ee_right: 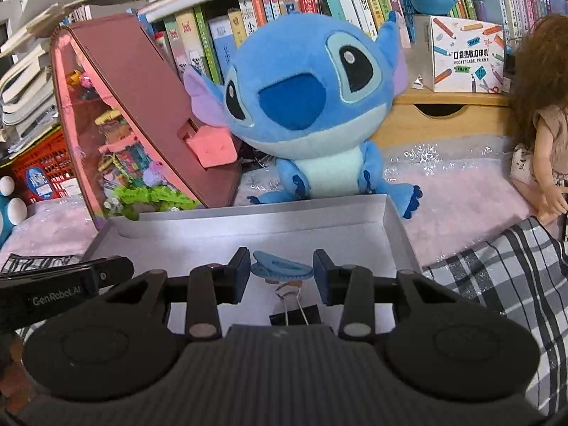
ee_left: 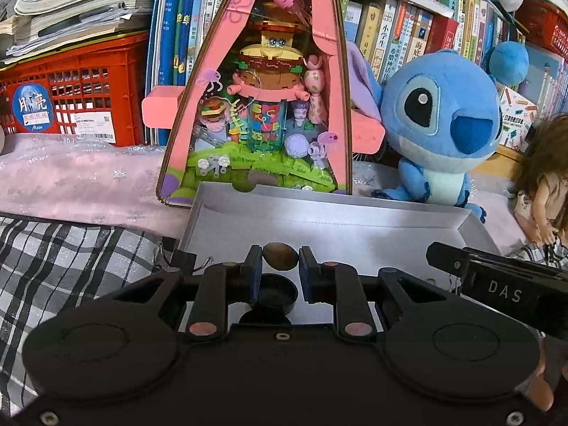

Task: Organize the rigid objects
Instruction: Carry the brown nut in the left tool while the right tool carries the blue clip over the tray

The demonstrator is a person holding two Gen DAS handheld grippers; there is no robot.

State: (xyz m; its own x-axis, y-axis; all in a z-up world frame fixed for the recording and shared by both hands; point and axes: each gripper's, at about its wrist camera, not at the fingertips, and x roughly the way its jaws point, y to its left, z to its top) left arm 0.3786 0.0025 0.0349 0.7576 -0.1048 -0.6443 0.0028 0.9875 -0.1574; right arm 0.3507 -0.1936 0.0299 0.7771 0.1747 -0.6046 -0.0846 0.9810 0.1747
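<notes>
1. Bookshelves packed with Chinese-titled books back the left wrist view; a red crate [ee_left: 76,88] at left carries a round blue sticker reading "Moon".
2. Pink fabric and a checked cloth [ee_left: 67,259] cover the surface, with a pink triangular display case [ee_left: 255,81] of brick-built figures standing behind an open white cardboard box [ee_left: 319,220].
3. Left gripper [ee_left: 280,261]: its jaws are drawn in as far as they go, pinching a small brown, rounded, stone-like object [ee_left: 279,256] over the box; below it a round black cap [ee_left: 273,293] lies on the box floor. At right the other tool shows the letters "DAS".
4. Right wrist view: a blue plush toy [ee_right: 305,113] sits behind the box [ee_right: 394,227], a doll [ee_right: 543,135] at right, and a carton printed "POCKET LABEL PRINTER" [ee_right: 465,56] rests on a wooden drawer unit.
5. Right gripper [ee_right: 282,269] stands partly apart; a blue plastic clip [ee_right: 280,266] lies between its pads, though I cannot tell whether they press it. A black binder clip [ee_right: 293,314] lies just beneath in the box. The tool at left reads "GenRobot.AI".
</notes>
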